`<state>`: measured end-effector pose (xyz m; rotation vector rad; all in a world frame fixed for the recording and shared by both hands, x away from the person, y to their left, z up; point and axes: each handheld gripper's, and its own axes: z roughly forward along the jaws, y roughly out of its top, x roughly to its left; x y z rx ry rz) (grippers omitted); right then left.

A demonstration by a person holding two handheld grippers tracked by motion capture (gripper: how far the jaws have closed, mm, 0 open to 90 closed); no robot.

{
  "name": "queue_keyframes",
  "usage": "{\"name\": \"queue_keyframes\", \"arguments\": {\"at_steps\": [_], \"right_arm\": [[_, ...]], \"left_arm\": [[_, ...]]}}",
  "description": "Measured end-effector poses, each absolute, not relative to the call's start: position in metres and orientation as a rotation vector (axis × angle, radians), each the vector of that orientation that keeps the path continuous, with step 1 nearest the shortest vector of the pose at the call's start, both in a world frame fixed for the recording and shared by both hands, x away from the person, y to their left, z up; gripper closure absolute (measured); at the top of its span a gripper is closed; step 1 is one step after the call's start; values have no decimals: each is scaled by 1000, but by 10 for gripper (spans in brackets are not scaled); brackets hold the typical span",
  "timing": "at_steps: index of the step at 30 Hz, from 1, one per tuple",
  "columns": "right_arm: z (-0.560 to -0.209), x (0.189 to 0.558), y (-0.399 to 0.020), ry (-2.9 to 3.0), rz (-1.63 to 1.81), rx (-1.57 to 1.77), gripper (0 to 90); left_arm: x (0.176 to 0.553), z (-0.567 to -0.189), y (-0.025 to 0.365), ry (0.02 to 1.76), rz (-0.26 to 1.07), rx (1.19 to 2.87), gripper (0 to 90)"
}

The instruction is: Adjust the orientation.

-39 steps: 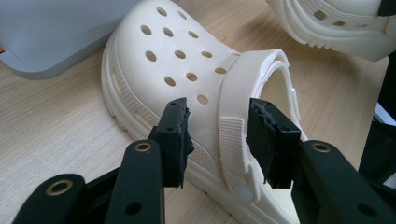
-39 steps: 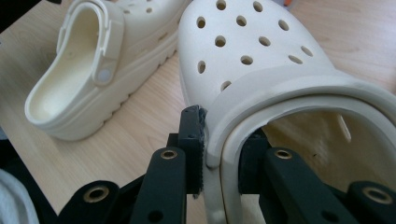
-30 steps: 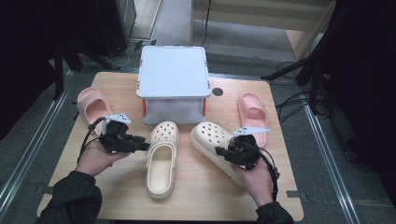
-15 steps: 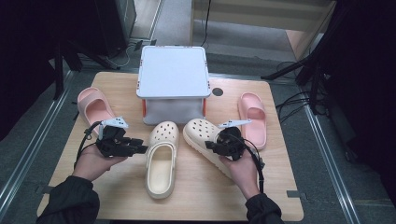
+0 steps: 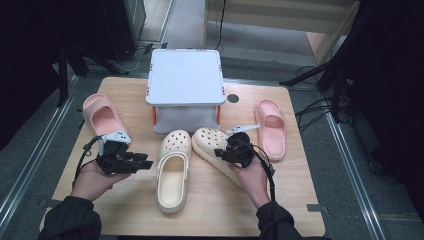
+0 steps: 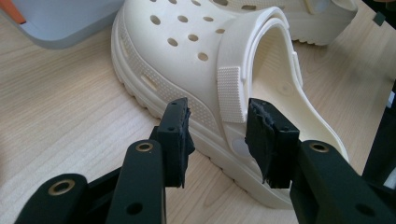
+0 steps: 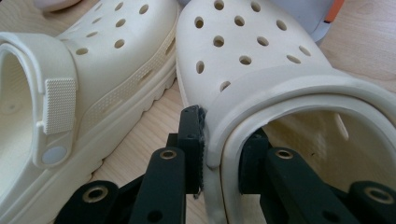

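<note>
Two cream clogs lie side by side mid-table. The left clog [image 5: 172, 172] rests flat, toe toward the box. My left gripper [image 5: 146, 164] hovers open at its left side; in the left gripper view the left gripper [image 6: 219, 112] frames this clog [image 6: 187, 51] at its heel strap without pressing it. My right gripper [image 5: 220, 153] is shut on the right clog [image 5: 209, 140]. The right gripper view has the right gripper [image 7: 224, 135] clamping the side rim of the right clog [image 7: 252, 51], one jaw outside and one inside, with the left clog [image 7: 107, 60] just beside it.
A grey lidded box [image 5: 185, 77] with orange latches stands at the back centre. One pink slipper [image 5: 102, 116] lies at the left and another pink slipper [image 5: 270, 127] at the right. The wooden table [image 5: 120, 215] has bare room along its front edge.
My right gripper has carried the right clog leftward, so its toe now lies close beside the left clog. The left hand and left clog have stayed put.
</note>
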<state>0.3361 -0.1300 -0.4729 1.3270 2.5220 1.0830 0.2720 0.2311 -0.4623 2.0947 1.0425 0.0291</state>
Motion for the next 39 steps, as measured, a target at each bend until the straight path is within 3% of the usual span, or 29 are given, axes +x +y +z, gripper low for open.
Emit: {"name": "queue_keyframes", "arguments": {"at_steps": [22, 33, 37, 39], "right_arm": [[-477, 334, -130, 2509, 1059, 1343, 763], [-460, 317, -151, 2501, 1153, 1285, 696], [-449, 307, -163, 2520, 1210, 1241, 867], [-445, 305, -168, 2511, 1197, 1210, 900]], "left_arm": [[270, -465, 231, 1044, 29, 2105, 585], [273, -466, 232, 1052, 43, 2098, 587], [277, -468, 230, 1078, 47, 2096, 634], [280, -469, 228, 1083, 36, 2094, 657]]}}
